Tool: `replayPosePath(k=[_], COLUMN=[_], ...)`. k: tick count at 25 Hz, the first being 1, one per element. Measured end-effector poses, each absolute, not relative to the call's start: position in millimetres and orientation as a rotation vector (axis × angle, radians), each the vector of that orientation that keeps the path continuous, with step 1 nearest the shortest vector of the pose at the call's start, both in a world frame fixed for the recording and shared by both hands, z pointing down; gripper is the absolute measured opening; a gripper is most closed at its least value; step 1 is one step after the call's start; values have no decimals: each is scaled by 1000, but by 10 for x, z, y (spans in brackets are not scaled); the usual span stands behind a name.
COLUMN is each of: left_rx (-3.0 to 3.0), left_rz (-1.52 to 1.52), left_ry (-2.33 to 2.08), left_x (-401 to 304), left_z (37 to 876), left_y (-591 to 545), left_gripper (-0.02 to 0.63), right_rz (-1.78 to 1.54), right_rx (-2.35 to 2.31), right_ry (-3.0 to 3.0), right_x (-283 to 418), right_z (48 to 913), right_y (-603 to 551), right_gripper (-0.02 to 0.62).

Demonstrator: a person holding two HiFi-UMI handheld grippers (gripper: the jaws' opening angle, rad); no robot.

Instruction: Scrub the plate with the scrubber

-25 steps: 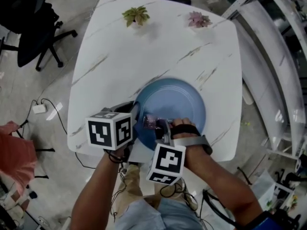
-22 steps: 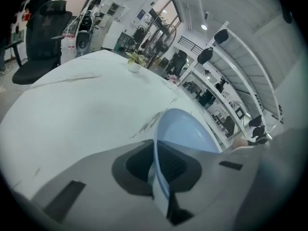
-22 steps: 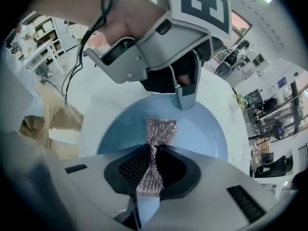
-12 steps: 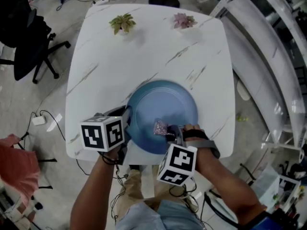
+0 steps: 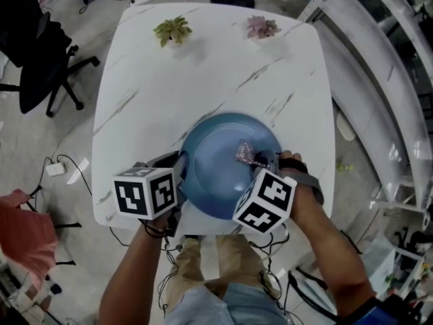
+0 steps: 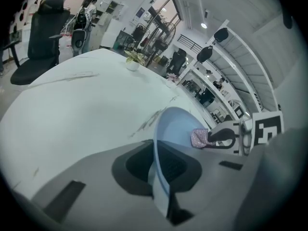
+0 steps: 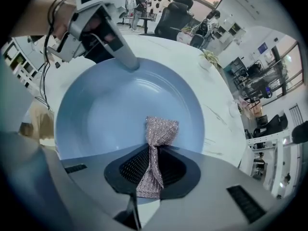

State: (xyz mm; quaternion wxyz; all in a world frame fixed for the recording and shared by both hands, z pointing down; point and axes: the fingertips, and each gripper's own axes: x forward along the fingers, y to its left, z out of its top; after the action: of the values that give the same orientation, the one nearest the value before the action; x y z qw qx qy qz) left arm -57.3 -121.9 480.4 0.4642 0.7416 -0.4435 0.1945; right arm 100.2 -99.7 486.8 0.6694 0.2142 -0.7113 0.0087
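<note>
A blue plate [image 5: 226, 164] rests near the white table's front edge, tilted up on its left side. My left gripper [image 5: 177, 172] is shut on the plate's left rim [image 6: 156, 158], seen edge-on between the jaws in the left gripper view. My right gripper [image 5: 260, 160] is shut on a pink mesh scrubber [image 5: 243, 153], which presses on the plate's right inner face. In the right gripper view the scrubber [image 7: 156, 148] sticks out of the jaws onto the plate [image 7: 106, 114], and the left gripper [image 7: 127, 61] clamps the far rim.
The white marble table [image 5: 203, 73] holds two small potted plants, a green one [image 5: 172, 29] and a pink one [image 5: 260, 27], at its far edge. An office chair [image 5: 37, 42] stands left of the table. Cables lie on the floor at left.
My right gripper has carried the scrubber from the plate's near left part across to its right side. The left gripper keeps its hold on the rim.
</note>
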Motion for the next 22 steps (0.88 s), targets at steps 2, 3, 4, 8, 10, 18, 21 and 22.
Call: replayPosePath(k=[2,3,4,8,10,18,21,22], left_rx=[1823,1822,1822,1823,1821,1830,1860,1867], left_rz=[483,485,486,483,482,480,502,506], left_ry=[-1093,-1094,-1094,-1094,-1101,-1120,-1151,-1162], left_x=[-574,-575,-574,-561,-571,-584,-585,-590], left_z=[4803,4803,4803,4793,4792,4808,4815,4821], left_y=[-1217,-1216,-1216,-1224,-1222,-1235,-1245,-1242], left_gripper=[17,17,17,17,17,17,21,26], right_rz=[7,-1,-11,-70,-98,-175,-101,-55], right_rx=[500,506,510,499,485,349,275,241], right_ry=[-1602,-1605,-1610,-1640,-1664,-1760,-1789,-1797], right_x=[991,967,938,788,684,247,194,194], right_z=[4870,4869,4867,4842,4830,4821,4837,4834], right_y=[-1135,-1198,-1252,-1372,-1366,-797,-447,-325], right_gripper=[72,72,72,72,72,72,72,72])
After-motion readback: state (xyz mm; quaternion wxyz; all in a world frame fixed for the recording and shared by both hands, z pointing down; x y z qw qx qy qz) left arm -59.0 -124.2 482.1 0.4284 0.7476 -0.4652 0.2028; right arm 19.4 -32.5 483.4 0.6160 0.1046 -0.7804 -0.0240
